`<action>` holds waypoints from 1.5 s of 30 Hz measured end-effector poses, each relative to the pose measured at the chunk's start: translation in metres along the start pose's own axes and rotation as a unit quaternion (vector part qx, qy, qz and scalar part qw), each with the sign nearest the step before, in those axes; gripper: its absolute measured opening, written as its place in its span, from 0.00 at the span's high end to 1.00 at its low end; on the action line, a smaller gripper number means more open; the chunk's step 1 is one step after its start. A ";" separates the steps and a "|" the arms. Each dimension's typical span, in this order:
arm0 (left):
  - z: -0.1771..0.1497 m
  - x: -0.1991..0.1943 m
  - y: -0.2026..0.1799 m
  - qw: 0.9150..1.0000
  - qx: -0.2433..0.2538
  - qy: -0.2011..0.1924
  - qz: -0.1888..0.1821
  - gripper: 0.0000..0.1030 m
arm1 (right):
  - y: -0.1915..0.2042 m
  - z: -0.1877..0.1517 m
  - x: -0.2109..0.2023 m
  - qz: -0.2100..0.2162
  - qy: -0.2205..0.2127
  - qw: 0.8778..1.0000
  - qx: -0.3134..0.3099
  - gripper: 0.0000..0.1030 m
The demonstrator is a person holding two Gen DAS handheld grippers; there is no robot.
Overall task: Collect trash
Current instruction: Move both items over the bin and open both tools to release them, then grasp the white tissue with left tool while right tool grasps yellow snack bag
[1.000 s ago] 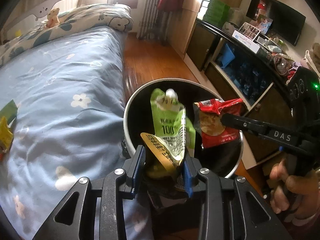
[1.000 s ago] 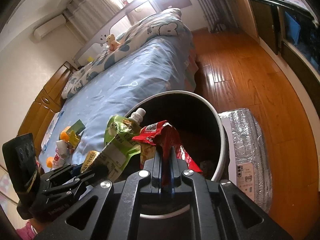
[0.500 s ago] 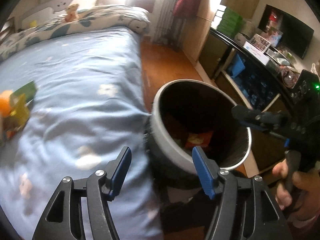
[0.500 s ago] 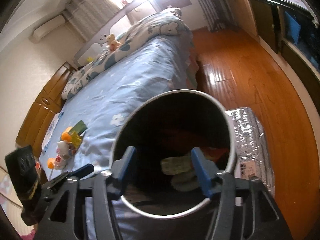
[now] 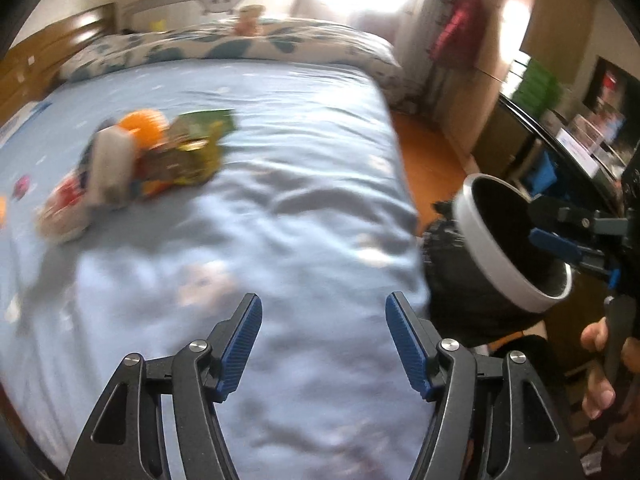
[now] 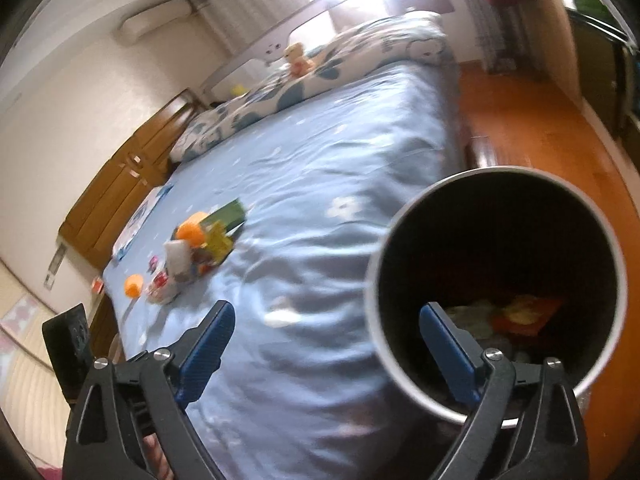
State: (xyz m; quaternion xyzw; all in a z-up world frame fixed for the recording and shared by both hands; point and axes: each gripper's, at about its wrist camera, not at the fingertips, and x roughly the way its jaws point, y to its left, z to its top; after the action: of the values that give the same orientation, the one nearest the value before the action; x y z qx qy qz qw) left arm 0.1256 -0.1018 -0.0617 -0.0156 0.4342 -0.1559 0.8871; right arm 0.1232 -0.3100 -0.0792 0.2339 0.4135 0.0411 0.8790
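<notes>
A grey-rimmed round bin (image 6: 496,292) stands on the floor beside the bed; a red wrapper (image 6: 524,314) and a pale pouch lie inside it. The bin also shows in the left wrist view (image 5: 508,248). A blurred pile of trash (image 5: 132,164), with orange, green and white pieces, lies on the blue bedsheet; it also shows in the right wrist view (image 6: 196,252). My left gripper (image 5: 324,336) is open and empty over the bed. My right gripper (image 6: 326,344) is open and empty, with its right finger over the bin's mouth.
The bed (image 5: 280,208) has a blue flowered sheet, with pillows and a small plush toy (image 6: 298,58) at the head. Wooden floor (image 6: 532,136) runs along the bed's right side. A dark cabinet (image 5: 560,148) with clutter stands at the right.
Both grippers opened and dropped the green pouch and the red wrapper into the bin. Both then swung left toward the bed, bringing the trash pile into view.
</notes>
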 end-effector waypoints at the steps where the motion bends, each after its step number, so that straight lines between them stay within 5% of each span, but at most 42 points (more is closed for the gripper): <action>1: -0.003 -0.005 0.007 1.000 -0.006 -0.002 0.008 0.38 | 0.005 -0.001 0.004 0.003 0.004 1.000 -0.003 0.08; 9: -0.024 -0.038 0.043 0.996 -0.055 -0.025 0.067 0.36 | 0.057 -0.009 0.045 0.035 0.026 0.998 -0.037 0.08; 20: -0.031 -0.051 0.097 0.987 -0.117 -0.034 0.102 0.30 | 0.114 -0.022 0.097 0.062 0.052 0.993 -0.087 0.08; 38: 0.017 -0.002 0.178 0.974 -0.172 -0.049 0.139 0.27 | 0.145 0.009 0.167 0.046 0.043 0.992 -0.112 0.10; 45: 0.042 0.024 0.204 0.971 -0.188 -0.048 0.138 0.27 | 0.148 0.032 0.201 0.034 0.045 0.994 -0.097 0.26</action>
State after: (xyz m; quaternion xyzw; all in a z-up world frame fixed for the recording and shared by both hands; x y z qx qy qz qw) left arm 0.2250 0.0806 -0.0872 -0.1293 0.4106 0.0537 0.9010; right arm 0.2969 -0.1376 -0.1379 0.1593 0.4387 0.1214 0.8760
